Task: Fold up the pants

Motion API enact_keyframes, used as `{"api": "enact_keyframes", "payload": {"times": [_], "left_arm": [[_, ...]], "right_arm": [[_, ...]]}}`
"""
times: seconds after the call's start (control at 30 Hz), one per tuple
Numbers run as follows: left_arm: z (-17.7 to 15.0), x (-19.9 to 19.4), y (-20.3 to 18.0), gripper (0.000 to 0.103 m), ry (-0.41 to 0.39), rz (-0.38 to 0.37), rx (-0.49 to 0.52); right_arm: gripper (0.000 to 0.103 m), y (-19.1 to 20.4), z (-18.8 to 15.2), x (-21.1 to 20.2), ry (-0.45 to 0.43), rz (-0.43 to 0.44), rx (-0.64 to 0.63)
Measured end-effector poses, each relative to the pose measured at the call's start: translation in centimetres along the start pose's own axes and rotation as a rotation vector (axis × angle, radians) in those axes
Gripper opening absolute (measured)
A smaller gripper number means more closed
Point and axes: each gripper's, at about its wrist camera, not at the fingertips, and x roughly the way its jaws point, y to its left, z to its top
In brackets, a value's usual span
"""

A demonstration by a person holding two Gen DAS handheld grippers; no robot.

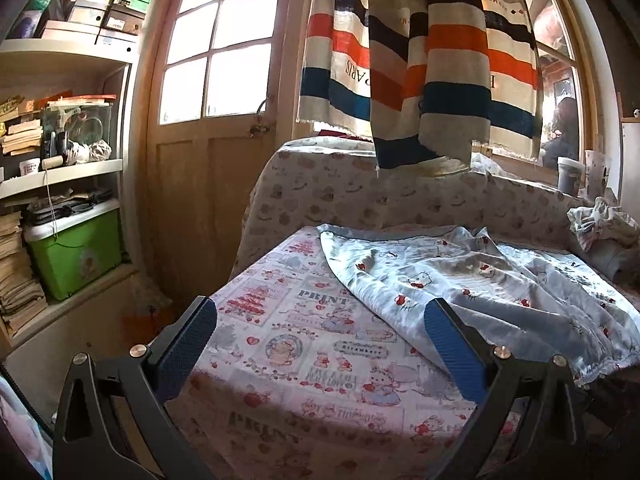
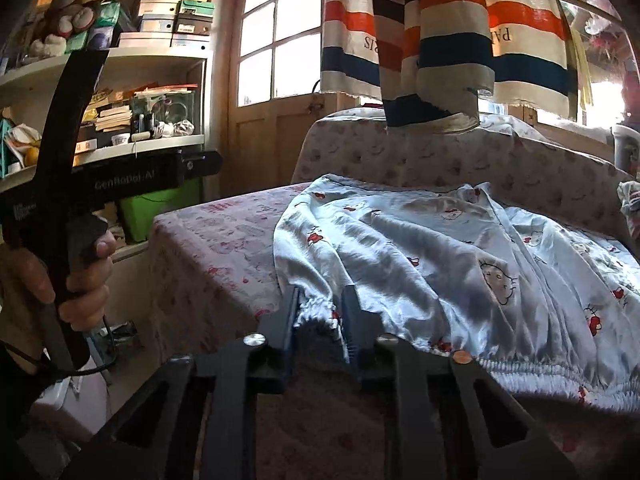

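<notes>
Pale blue satin pants with a cat-and-red-bow print [image 2: 460,248] lie rumpled on a bed covered by a pink and white printed sheet [image 1: 304,344]. They spread across the right and far part of the bed; the near left part of the sheet is bare. A gathered elastic edge of the pants runs along the near side in the right wrist view.

Right tongs [image 2: 320,312]: black fingers drawn close together on a bunched, gathered corner of the pants; fabric pinched between them and puffing out just ahead of the tips.

Left tongs [image 1: 320,344]: standing wide apart over the bed, blue ribbed pads [image 1: 452,352] facing inward. The right-side pad overlaps the pants' near edge in the view; whether it touches, cannot tell. Nothing held between the fingers.

In the right wrist view, a hand [image 2: 80,276] grips the black handle of the left tool, at the frame's left.

Behind the bed: a padded headboard in a faded print cover [image 1: 360,188], a striped cloth hanging [image 1: 432,64], a wooden door with window panes [image 1: 216,48], white shelves of boxes [image 1: 64,48].
</notes>
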Motion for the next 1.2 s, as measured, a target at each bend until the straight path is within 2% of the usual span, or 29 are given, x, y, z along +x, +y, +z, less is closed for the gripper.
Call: {"api": "enact_keyframes", "payload": {"times": [0.03,0.13,0.2,0.27,0.37,0.43,0.47,0.53,0.6,0.63,0.77,0.83,0.87,0.9,0.93,1.07,1.2], "left_arm": [[0.0,0.1,0.0,0.103,0.003,-0.003,-0.002],[0.6,0.4,-0.2,0.103,0.007,-0.012,0.013],[1.8,1.4,-0.7,0.103,0.030,-0.002,0.056],[3.6,3.1,-0.8,0.103,0.059,-0.024,0.084],[7.3,7.6,0.0,0.103,0.153,-0.049,0.035],[9.2,11.3,0.5,0.102,0.212,-0.105,0.006],[10.2,13.5,0.7,0.102,0.250,-0.109,-0.003],[11.7,18.3,1.2,0.089,0.331,-0.103,-0.021],[12.4,22.6,2.4,0.081,0.427,-0.094,-0.080],[12.8,24.8,3.3,0.073,0.488,-0.083,-0.122],[12.7,29.8,4.9,0.070,0.612,-0.145,-0.200],[11.9,31.7,4.8,0.055,0.664,-0.150,-0.192],[11.6,32.5,4.7,0.051,0.684,-0.154,-0.193],[11.2,33.3,4.6,0.043,0.705,-0.152,-0.206],[10.8,33.7,4.8,0.039,0.713,-0.151,-0.234],[9.6,35.5,5.0,0.039,0.762,-0.205,-0.311],[9.7,36.2,5.2,0.039,0.731,-0.216,-0.345]], "right_arm": [[0.011,-0.1,0.1,0.0,0.000,-0.001,0.007],[0.009,-0.5,0.7,0.2,0.017,0.012,0.027],[0.009,-0.5,1.2,0.0,0.001,0.000,0.021],[0.009,-0.6,1.6,-0.2,-0.011,0.001,0.027],[0.009,-1.1,2.0,-0.1,-0.004,0.006,0.053],[0.009,-1.4,2.0,0.0,-0.003,-0.001,0.068],[0.009,-1.5,2.0,0.0,-0.003,-0.005,0.074],[0.009,-1.7,2.0,0.0,-0.007,-0.023,0.089],[0.009,-2.1,2.0,-0.5,-0.034,-0.030,0.119],[0.009,-2.4,2.1,-0.6,-0.043,-0.029,0.134],[0.009,-3.2,2.7,-0.7,-0.037,-0.026,0.184],[0.009,-3.4,2.8,-0.9,-0.051,-0.031,0.178],[0.009,-3.5,2.9,-0.8,-0.053,-0.034,0.174],[0.009,-3.7,2.9,-0.8,-0.051,-0.035,0.171],[0.009,-3.8,2.9,-0.9,-0.050,-0.031,0.169],[0.009,-4.0,2.9,-0.8,-0.039,-0.031,0.144],[0.009,-4.2,3.0,-0.7,-0.034,-0.006,0.144]]}}
